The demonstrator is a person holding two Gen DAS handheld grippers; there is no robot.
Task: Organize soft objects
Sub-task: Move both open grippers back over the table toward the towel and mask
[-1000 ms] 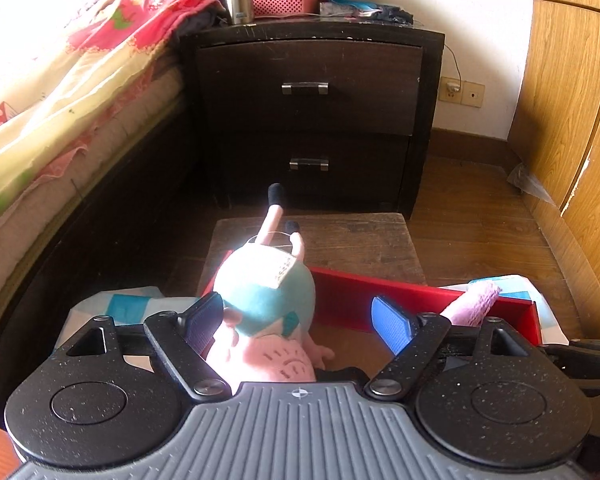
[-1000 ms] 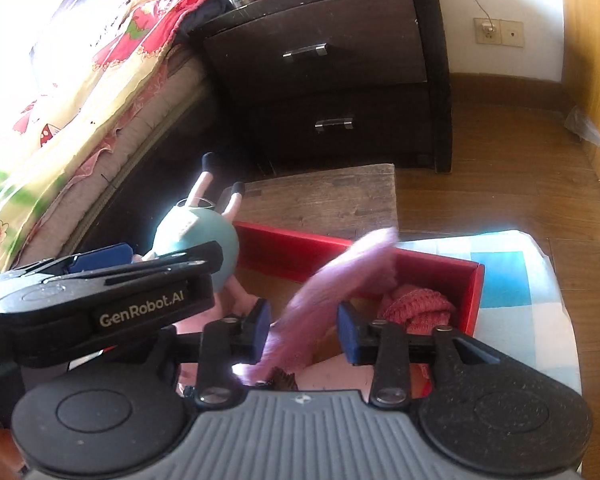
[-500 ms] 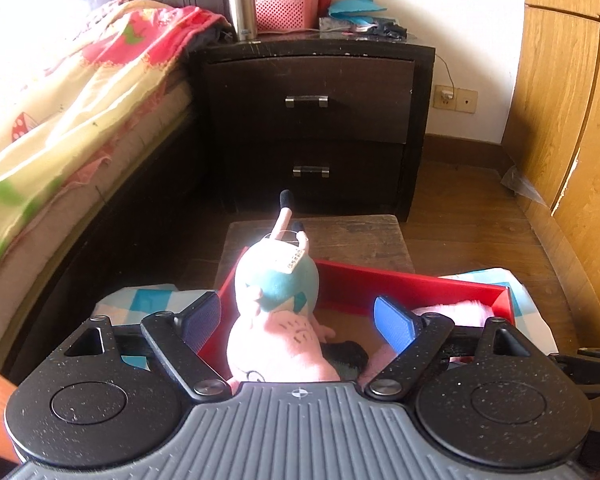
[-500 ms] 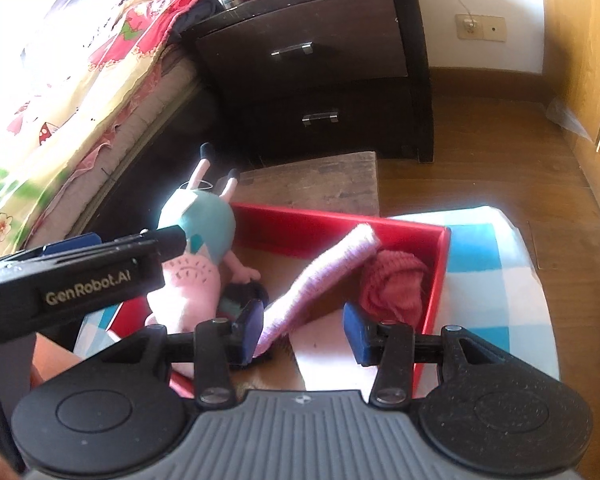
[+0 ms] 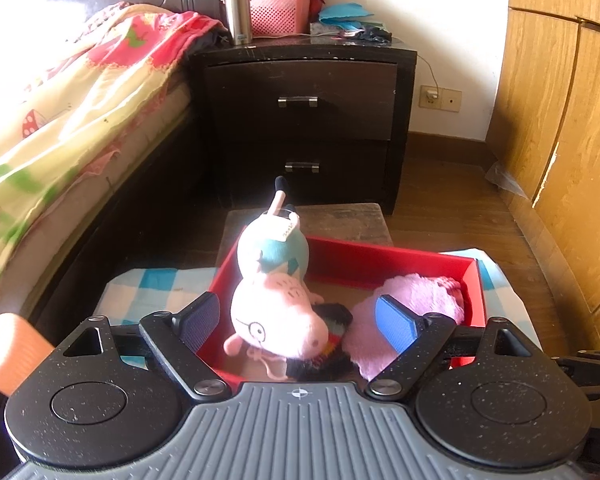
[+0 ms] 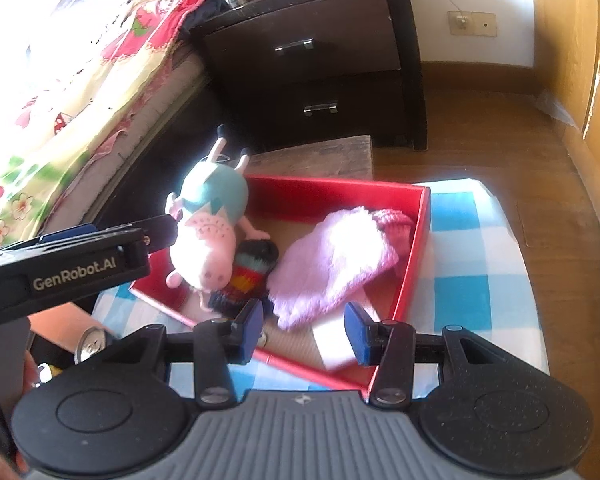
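Note:
A red box (image 5: 384, 258) (image 6: 332, 192) sits on a blue-and-white checked cloth (image 6: 480, 280). In it lie a pink pig plush (image 5: 276, 304) (image 6: 206, 236) in a teal dress, a dark striped knit item (image 6: 246, 276), a fuzzy lilac cloth (image 5: 412, 304) (image 6: 332, 268) and a pink knit piece (image 6: 394, 224). My left gripper (image 5: 298, 320) is open and empty, its fingers either side of the plush's head. My right gripper (image 6: 304, 326) is open and empty, just above the box's near edge by the lilac cloth.
A dark nightstand (image 5: 304, 112) stands behind, with a steel flask (image 5: 238, 12) and pink basket (image 5: 280, 12) on top. A bed with a floral quilt (image 5: 60, 92) runs along the left. A wooden stool (image 5: 340, 220) is behind the box. Wooden wardrobe doors (image 5: 560, 140) are on the right.
My right gripper opened and let go of the lilac cloth, which now lies in the box. Both grippers have drawn back and up from the box. The plush stays in the box.

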